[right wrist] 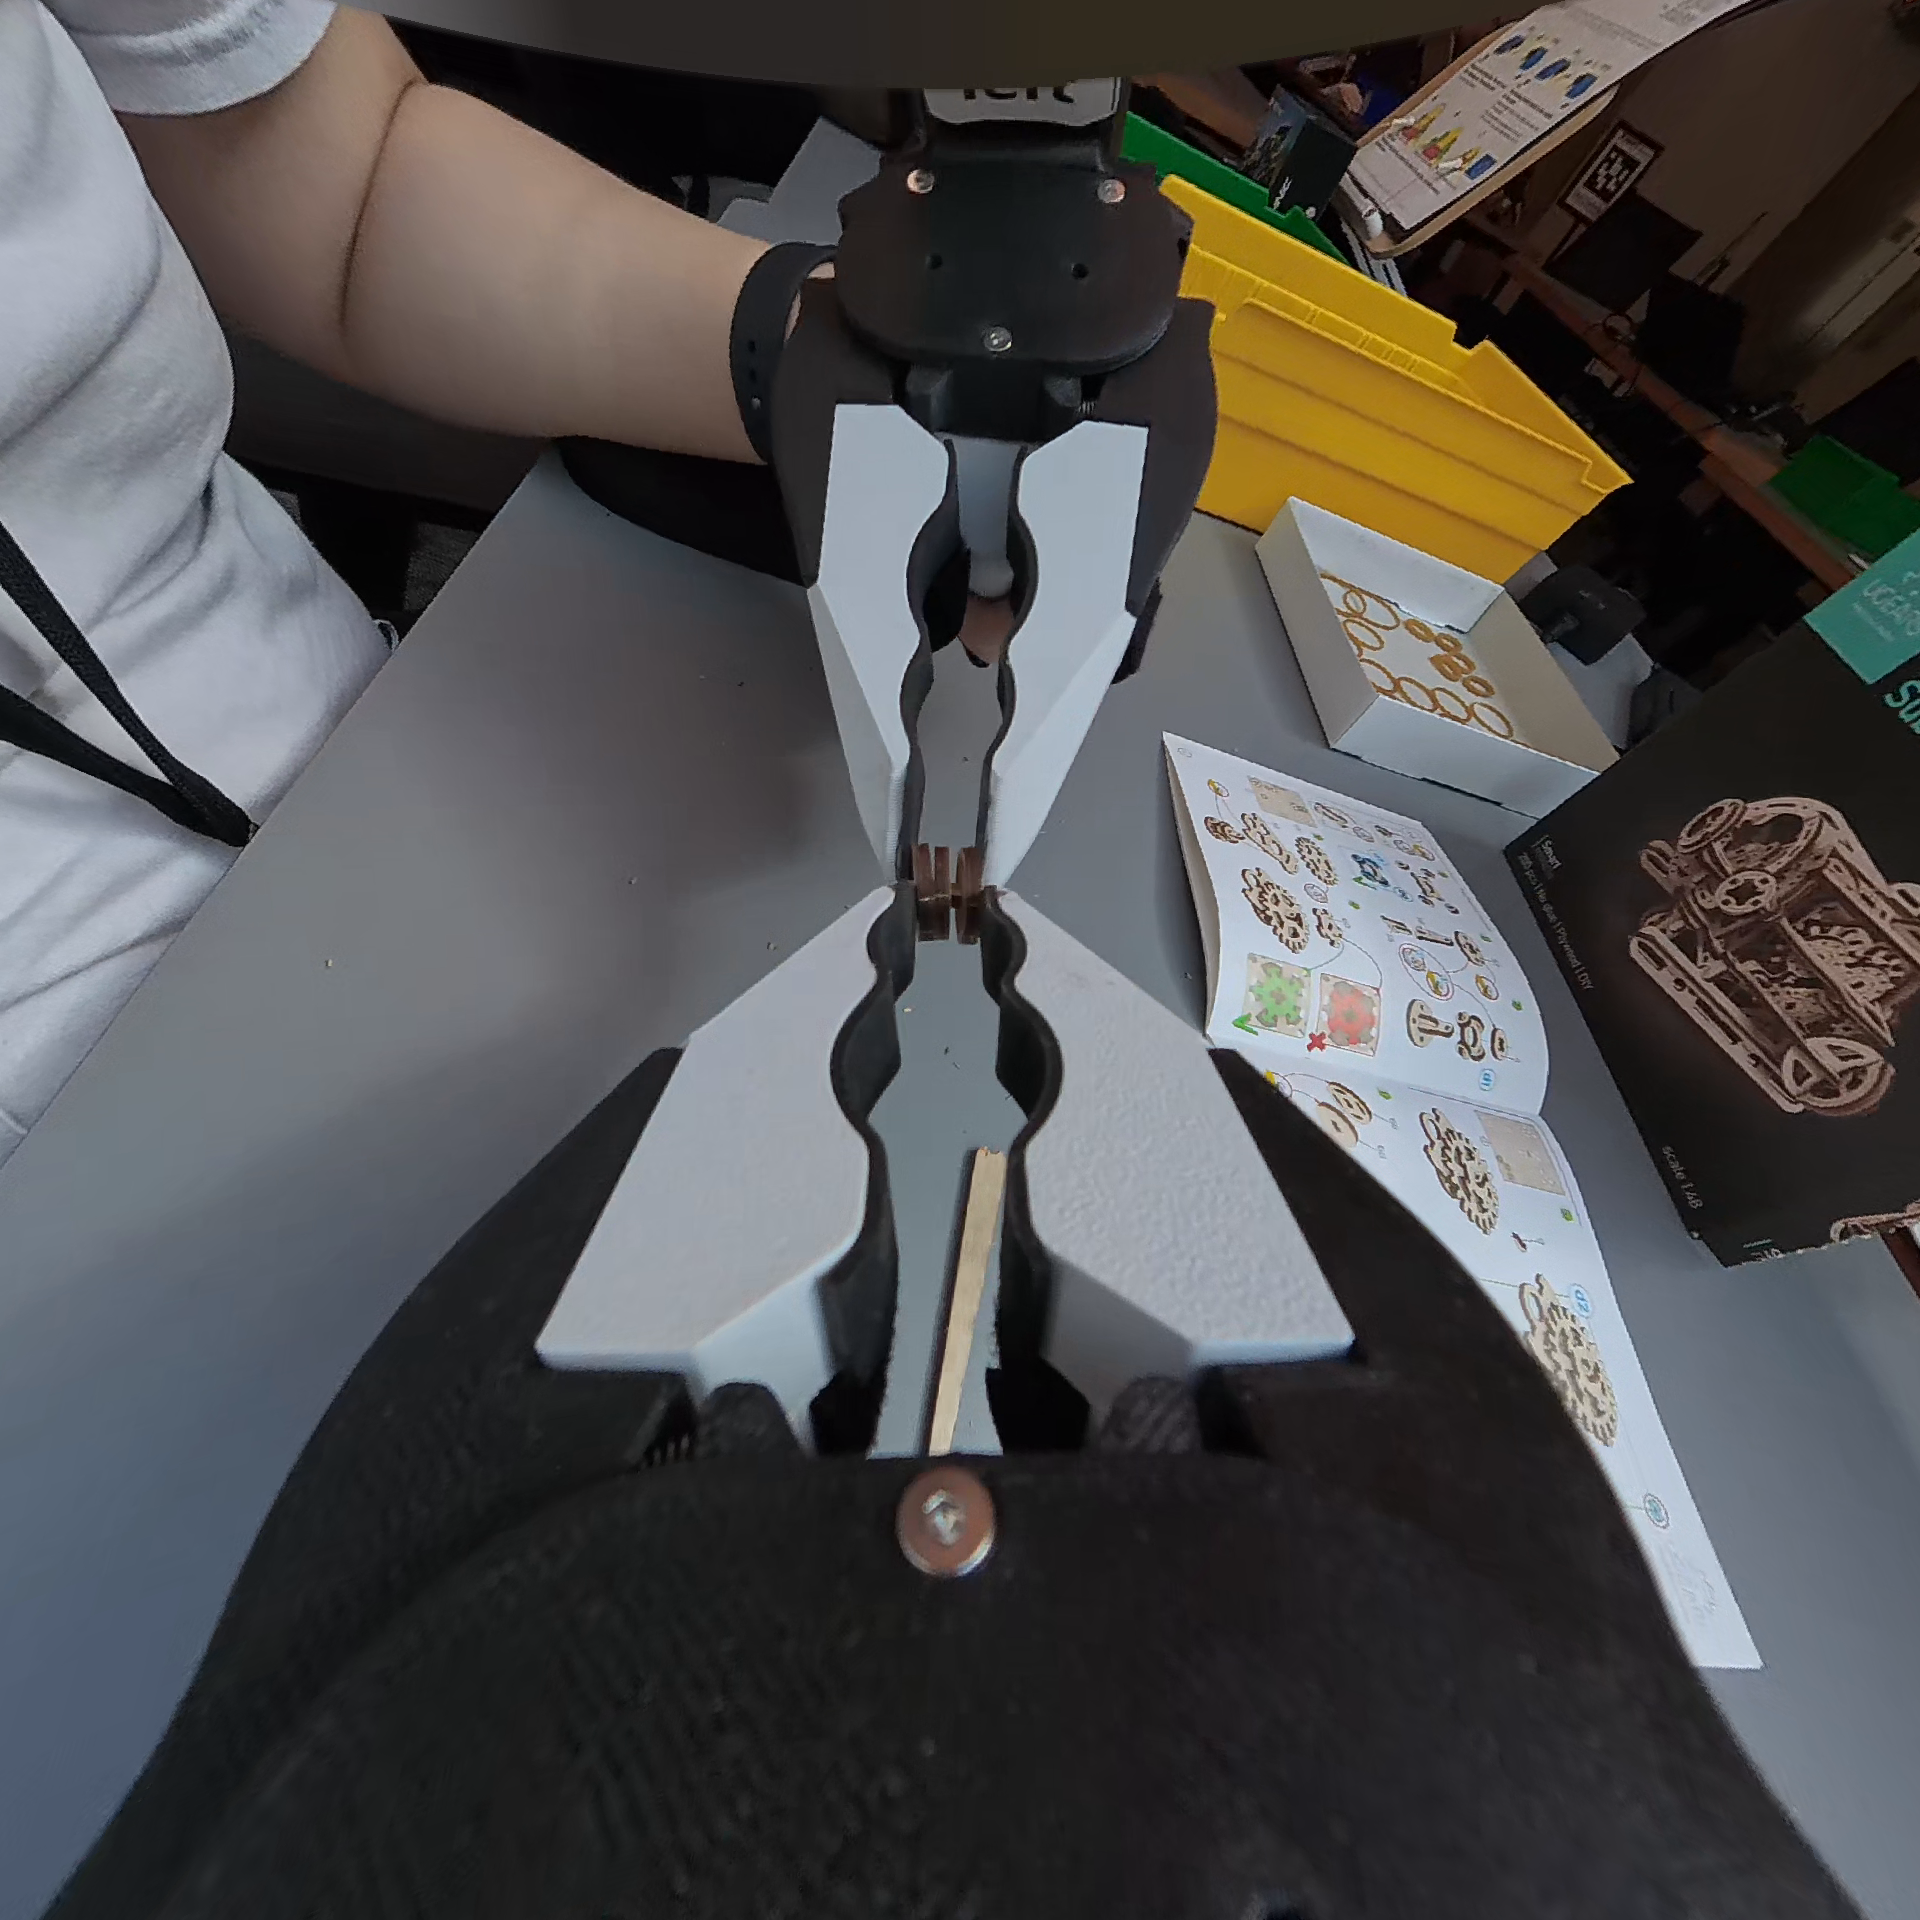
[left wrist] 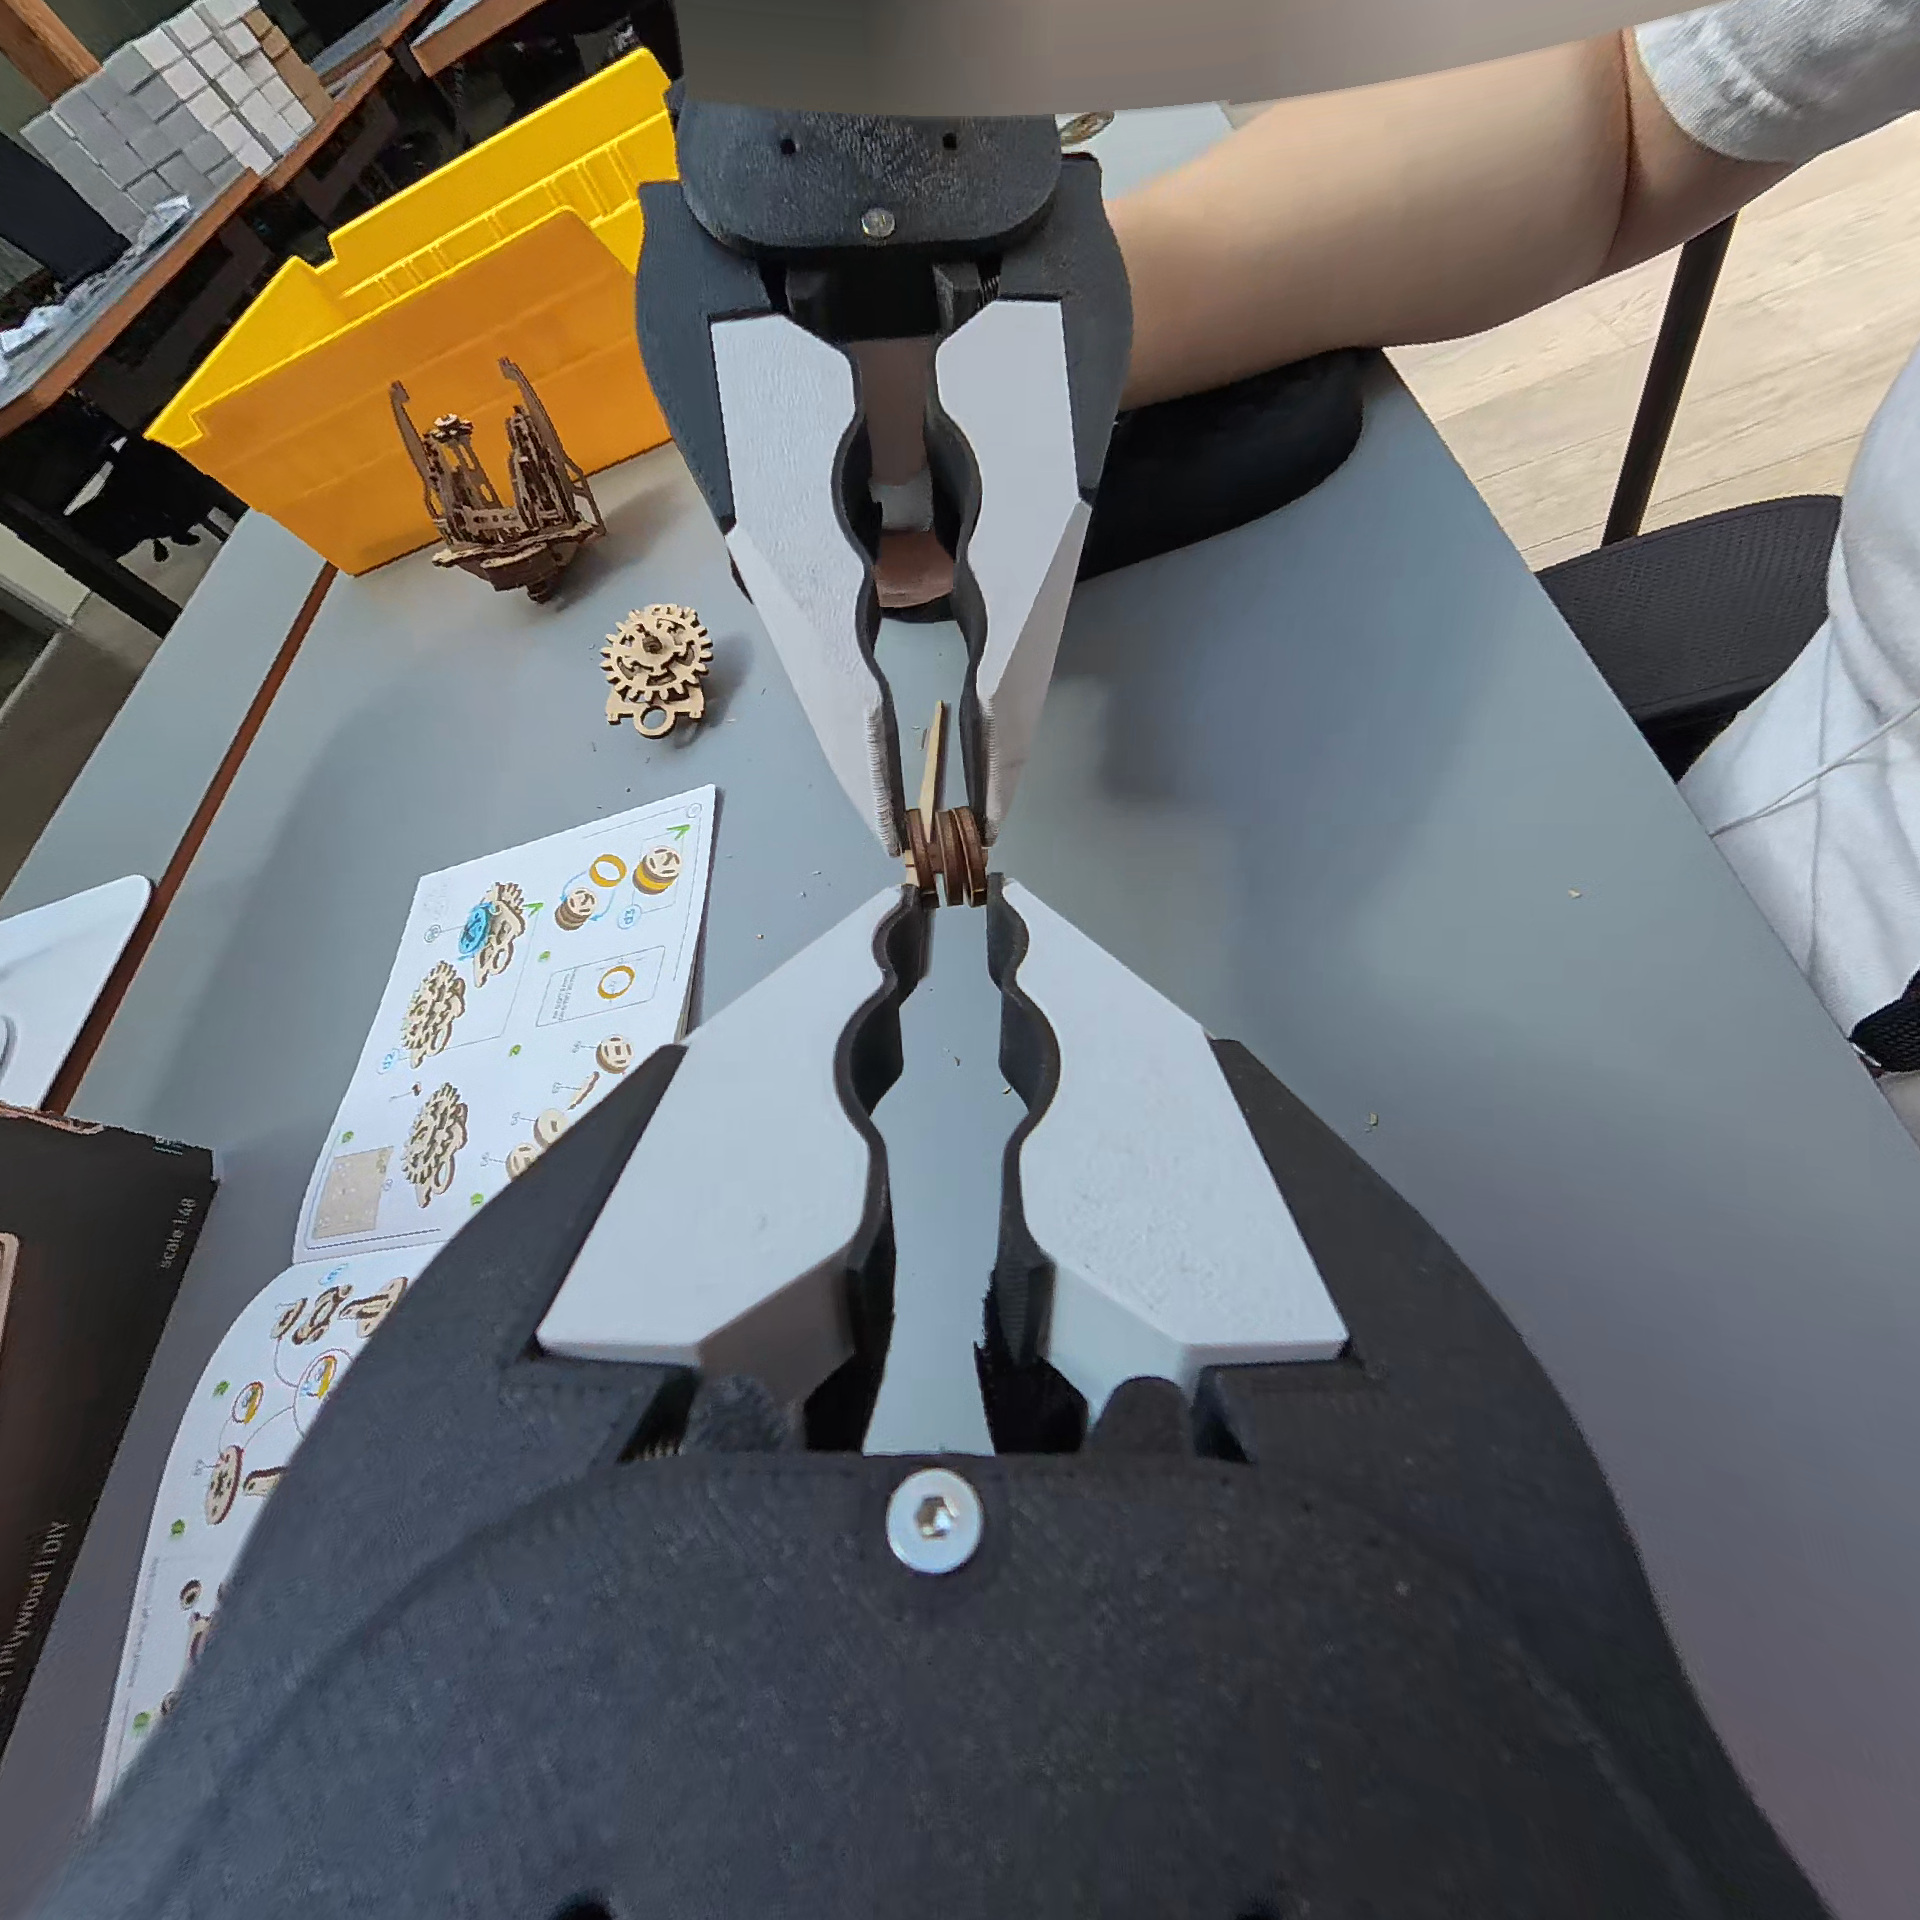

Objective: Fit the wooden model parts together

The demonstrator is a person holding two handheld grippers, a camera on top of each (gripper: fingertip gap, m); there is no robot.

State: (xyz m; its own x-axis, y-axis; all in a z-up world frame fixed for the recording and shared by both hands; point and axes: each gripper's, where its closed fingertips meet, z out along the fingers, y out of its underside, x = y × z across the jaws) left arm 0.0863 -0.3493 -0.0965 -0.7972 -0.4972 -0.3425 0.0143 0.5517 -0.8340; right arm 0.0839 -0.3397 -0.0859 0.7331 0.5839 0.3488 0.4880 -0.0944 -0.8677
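Left wrist view has the left hand-held gripper (left wrist: 943, 902) at the bottom, its pale wedge-shaped fingers lined with wavy black rubber, tip to tip with the right hand-held gripper (left wrist: 940, 831) coming from the top. Both are clenched on one small stack of wooden discs (left wrist: 943, 860), dark at the laser-cut edges and pale on the faces, held in the air above the smooth grey table (left wrist: 1351, 831). The discs stand on edge, so the stack's axis runs sideways across the picture. A thin pale wooden stick (left wrist: 935, 750) rises from the stack and lies lengthwise between the right gripper's fingers, pointing back toward its body; in the right wrist view the same stick (right wrist: 968, 1299) runs along the gap toward the camera, with the disc stack (right wrist: 948, 896) pinched at the tips by both the right hand-held gripper (right wrist: 951, 914) and the left one (right wrist: 943, 868). On the table to the side lie a flat toothed wooden gear assembly (left wrist: 655, 670), a darker upright wooden model (left wrist: 504, 499), an open printed instruction booklet (left wrist: 540, 1008), a yellow plastic bin (left wrist: 436, 343) and a shallow white tray of wooden rings (right wrist: 1423, 665).
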